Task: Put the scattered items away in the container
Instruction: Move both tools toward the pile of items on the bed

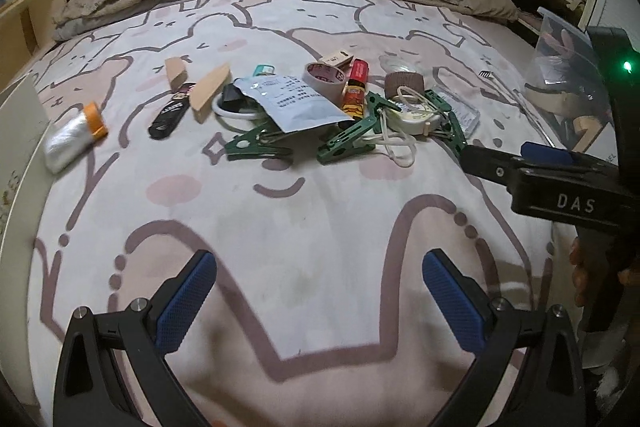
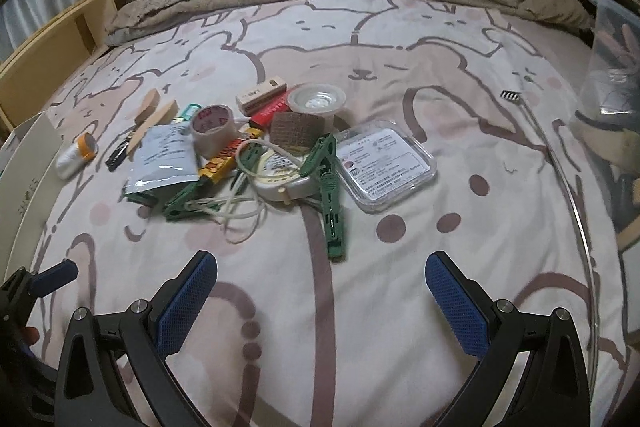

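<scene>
Clothespins [image 2: 332,187] ahead of both wide-open, empty grippers (left gripper [image 1: 320,297], right gripper [image 2: 322,301]) look tangled in cord [image 2: 240,203], so grabbing one probably drags neighbours off the bed [image 2: 400,307].

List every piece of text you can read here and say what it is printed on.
"DAS": on the right gripper body.
Printed label on the clear plastic case: too small to read.
Print on the white pouch: too small.
Red marks on the tape roll: blurred.

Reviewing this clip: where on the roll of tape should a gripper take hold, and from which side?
Grip the tape roll across its upper rim from above. It stands tilted on edge, leaning on the foil pouch and red tube, so only the top is free.
</scene>
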`<state>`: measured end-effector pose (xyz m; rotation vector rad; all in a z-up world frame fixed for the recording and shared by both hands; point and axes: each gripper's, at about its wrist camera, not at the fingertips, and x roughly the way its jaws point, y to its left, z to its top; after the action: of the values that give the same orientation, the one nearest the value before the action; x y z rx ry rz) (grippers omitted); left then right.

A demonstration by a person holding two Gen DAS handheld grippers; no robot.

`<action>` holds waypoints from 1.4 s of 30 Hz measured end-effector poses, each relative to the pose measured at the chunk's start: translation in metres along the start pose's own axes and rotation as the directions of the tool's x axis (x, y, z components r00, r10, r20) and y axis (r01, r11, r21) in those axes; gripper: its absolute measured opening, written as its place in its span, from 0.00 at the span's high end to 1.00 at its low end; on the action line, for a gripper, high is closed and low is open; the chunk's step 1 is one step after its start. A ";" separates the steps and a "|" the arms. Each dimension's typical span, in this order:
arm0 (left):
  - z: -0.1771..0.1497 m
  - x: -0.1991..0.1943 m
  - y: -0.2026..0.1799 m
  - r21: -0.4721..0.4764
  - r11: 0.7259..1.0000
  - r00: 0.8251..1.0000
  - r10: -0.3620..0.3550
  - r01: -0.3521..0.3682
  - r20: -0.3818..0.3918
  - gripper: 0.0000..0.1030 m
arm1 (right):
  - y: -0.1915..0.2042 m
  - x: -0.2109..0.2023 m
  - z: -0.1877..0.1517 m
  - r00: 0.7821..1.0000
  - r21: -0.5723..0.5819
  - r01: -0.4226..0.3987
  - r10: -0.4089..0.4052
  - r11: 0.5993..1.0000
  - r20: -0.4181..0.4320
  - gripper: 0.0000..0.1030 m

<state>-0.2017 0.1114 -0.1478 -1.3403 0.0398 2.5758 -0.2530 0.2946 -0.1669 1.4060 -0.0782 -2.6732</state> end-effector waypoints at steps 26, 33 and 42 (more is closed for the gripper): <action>0.046 0.067 -0.003 0.124 0.992 0.998 -0.013 0.020 -0.057 0.00 | -0.022 0.042 0.004 0.998 0.063 0.050 -0.049 0.997 -0.025 0.00; 0.051 0.073 -0.009 0.192 0.979 0.997 -0.057 0.068 -0.059 0.00 | -0.019 0.044 0.000 0.997 0.037 0.070 -0.069 0.997 -0.016 0.00; 0.051 0.079 -0.007 0.280 0.949 0.988 -0.121 0.143 -0.095 0.00 | -0.018 0.047 -0.003 0.997 0.028 0.081 -0.080 0.996 -0.018 0.00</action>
<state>-0.2850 0.1409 -0.1820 -1.2842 0.3133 2.3006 -0.2784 0.3061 -0.2090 1.4700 -0.0593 -2.7351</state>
